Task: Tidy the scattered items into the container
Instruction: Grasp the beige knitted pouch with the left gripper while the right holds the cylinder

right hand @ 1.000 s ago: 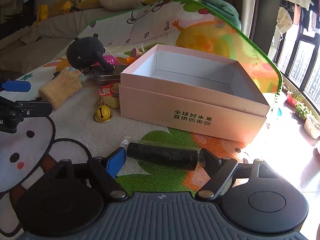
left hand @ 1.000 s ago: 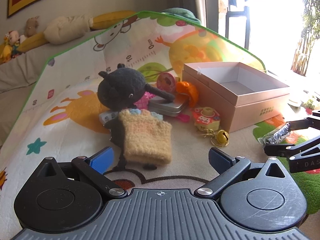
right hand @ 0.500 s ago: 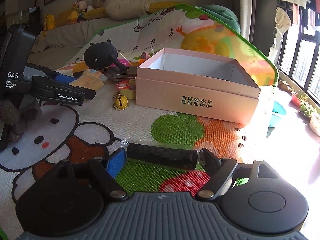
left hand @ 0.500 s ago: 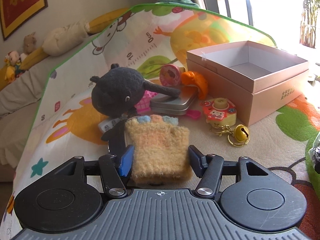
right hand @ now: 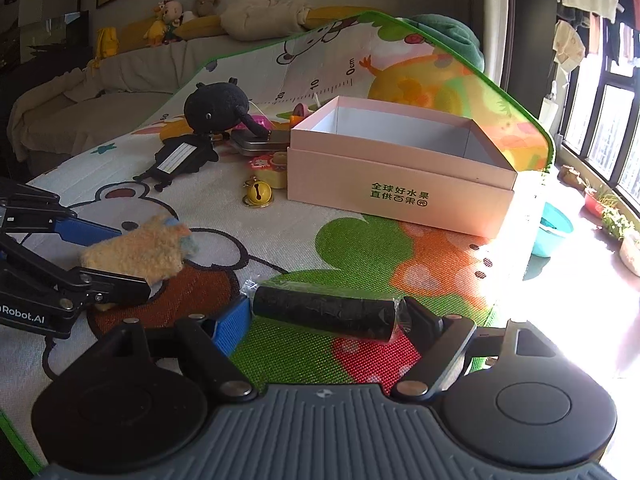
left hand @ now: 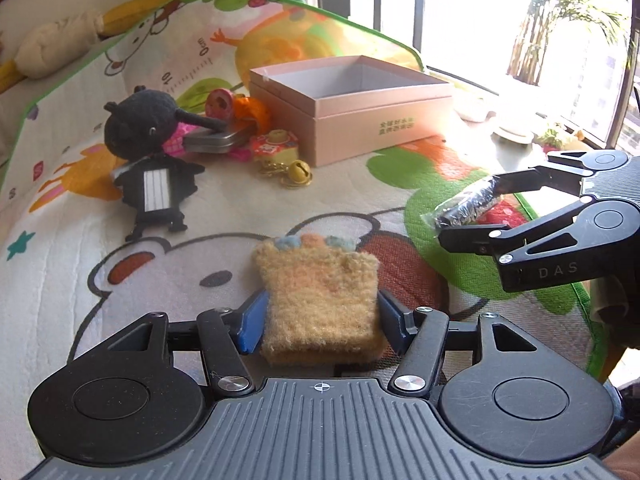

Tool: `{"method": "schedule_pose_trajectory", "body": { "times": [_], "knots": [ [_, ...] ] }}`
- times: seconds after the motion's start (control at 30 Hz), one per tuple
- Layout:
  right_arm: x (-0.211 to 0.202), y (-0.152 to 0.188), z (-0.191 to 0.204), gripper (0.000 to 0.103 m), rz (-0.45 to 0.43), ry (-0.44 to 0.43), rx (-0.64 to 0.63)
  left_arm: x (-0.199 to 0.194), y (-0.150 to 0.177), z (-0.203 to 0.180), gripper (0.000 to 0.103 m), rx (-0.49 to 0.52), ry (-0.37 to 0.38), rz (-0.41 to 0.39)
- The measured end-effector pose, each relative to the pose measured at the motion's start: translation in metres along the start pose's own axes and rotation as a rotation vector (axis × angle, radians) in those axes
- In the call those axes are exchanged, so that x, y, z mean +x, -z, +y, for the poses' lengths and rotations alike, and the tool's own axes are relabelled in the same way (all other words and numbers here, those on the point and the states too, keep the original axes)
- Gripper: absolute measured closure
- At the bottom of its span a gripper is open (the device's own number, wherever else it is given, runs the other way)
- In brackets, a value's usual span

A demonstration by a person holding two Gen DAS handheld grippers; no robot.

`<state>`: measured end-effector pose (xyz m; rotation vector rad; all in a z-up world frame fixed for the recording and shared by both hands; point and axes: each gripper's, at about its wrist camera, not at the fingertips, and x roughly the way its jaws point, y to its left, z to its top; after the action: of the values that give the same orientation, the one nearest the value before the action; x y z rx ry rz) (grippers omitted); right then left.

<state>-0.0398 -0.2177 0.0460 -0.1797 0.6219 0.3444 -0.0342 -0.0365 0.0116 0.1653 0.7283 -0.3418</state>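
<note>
A: How is the left gripper [left hand: 320, 316] sitting?

B: It points forward and down over the mat [left hand: 60, 280], low in its own view. Its jaws are clamped on the glove [left hand: 318, 292], one blue pad [left hand: 252, 326] on each side of the cuff end.

A: And which way does the glove run?

B: Its long axis runs along the gripper's line, away from the camera. The cuff is nearest, and the blue-tipped finger end points toward the box [left hand: 360, 108]. In the right wrist view the glove [right hand: 136, 250] sticks out past the left fingers, tilted slightly up, clear of the mat as far as I can tell.

A: The right gripper [right hand: 324, 314]?

B: Also angled down, beside the left one and to its right. Its jaws stand fairly wide but closed on a dark roll [right hand: 324, 312] in clear wrap. The roll lies crosswise between the pads, its ends against them, its long axis left to right.

A: From the other camera?

B: The right gripper [left hand: 476, 208] comes in from the right edge, with the roll [left hand: 468, 204] between its fingers, above the mat's green patch.

A: Where's the box from there?

B: Ahead of both grippers, open, well apart from them. The black plush [left hand: 140, 124], tin [left hand: 216, 140] and bell [left hand: 300, 168] lie just left of it.
</note>
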Motion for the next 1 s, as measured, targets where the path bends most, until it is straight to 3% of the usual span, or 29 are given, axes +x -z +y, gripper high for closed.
{"method": "schedule_pose_trajectory", "body": {
  "times": [0.23, 0.4, 0.53, 0.63, 0.7, 0.77, 1.0],
  "knots": [
    [-0.014, 0.010, 0.003, 0.022, 0.002, 0.014, 0.004, -0.014, 0.007, -0.008, 0.030, 0.002, -0.001, -0.010],
    [-0.013, 0.010, 0.001, 0.018, 0.014, 0.033, 0.041, -0.014, 0.007, -0.012, 0.011, -0.007, -0.015, -0.027],
    [-0.010, 0.009, 0.001, 0.019, 0.031, 0.035, 0.057, 0.000, 0.003, -0.010, 0.009, -0.041, -0.036, -0.014],
    [-0.012, 0.009, 0.003, 0.022, 0.029, 0.043, 0.048, 0.008, 0.003, -0.013, 0.012, -0.031, -0.043, -0.018],
    [-0.016, 0.010, 0.003, 0.023, 0.027, 0.043, 0.039, 0.008, 0.002, -0.016, 0.030, -0.011, -0.031, -0.030],
    [-0.020, 0.010, 0.002, 0.023, 0.019, 0.046, 0.035, 0.005, 0.001, -0.020, 0.039, 0.012, -0.017, -0.035],
    [-0.041, 0.010, -0.008, 0.023, -0.005, 0.050, 0.039, -0.010, 0.005, -0.035, 0.045, 0.080, 0.002, -0.052]
  ]
}}
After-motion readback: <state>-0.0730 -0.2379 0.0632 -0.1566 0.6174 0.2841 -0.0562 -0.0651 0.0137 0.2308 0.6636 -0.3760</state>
